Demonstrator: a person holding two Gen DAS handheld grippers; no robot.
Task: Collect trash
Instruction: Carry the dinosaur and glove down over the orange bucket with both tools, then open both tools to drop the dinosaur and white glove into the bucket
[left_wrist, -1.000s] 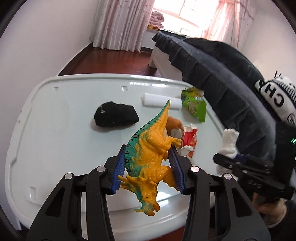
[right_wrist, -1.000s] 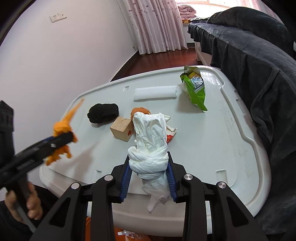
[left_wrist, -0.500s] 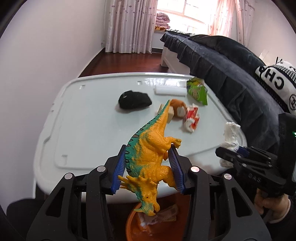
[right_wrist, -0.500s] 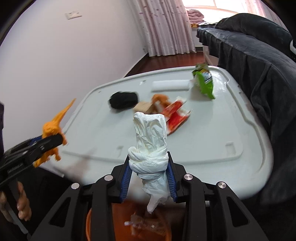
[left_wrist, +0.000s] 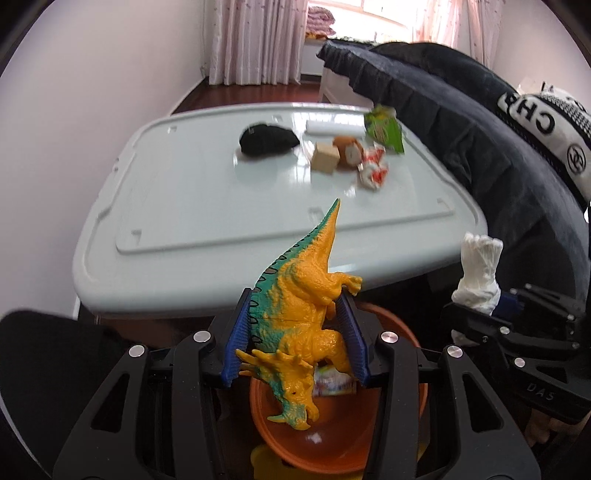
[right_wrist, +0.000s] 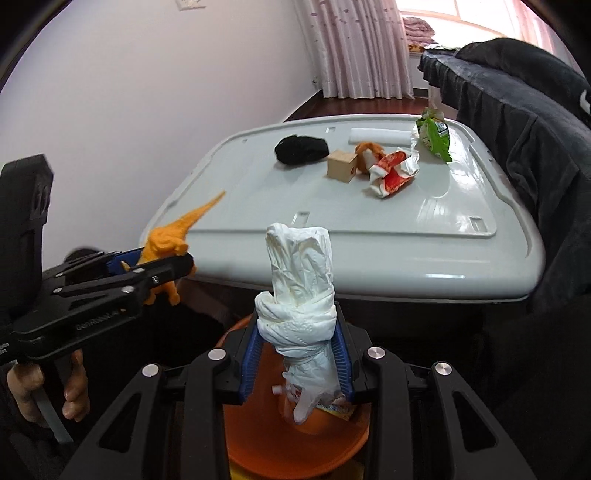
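left tool: clenched on a yellow and green toy dinosaur, head down, tail up toward the bench
right tool: clamped on a knotted white tissue wad, which stands upright between the blue pads
orange bin: directly under both tools, below the bench's near edge; a colourful wrapper lies inside
hand: grips the left tool's handle at the lower left of the right wrist view
bench: white top, beyond the bin
trash on bench: red and white wrapper just beside a small cardboard box; green snack bag at the far right edge
other things: black cloth lump; white roll at the far side
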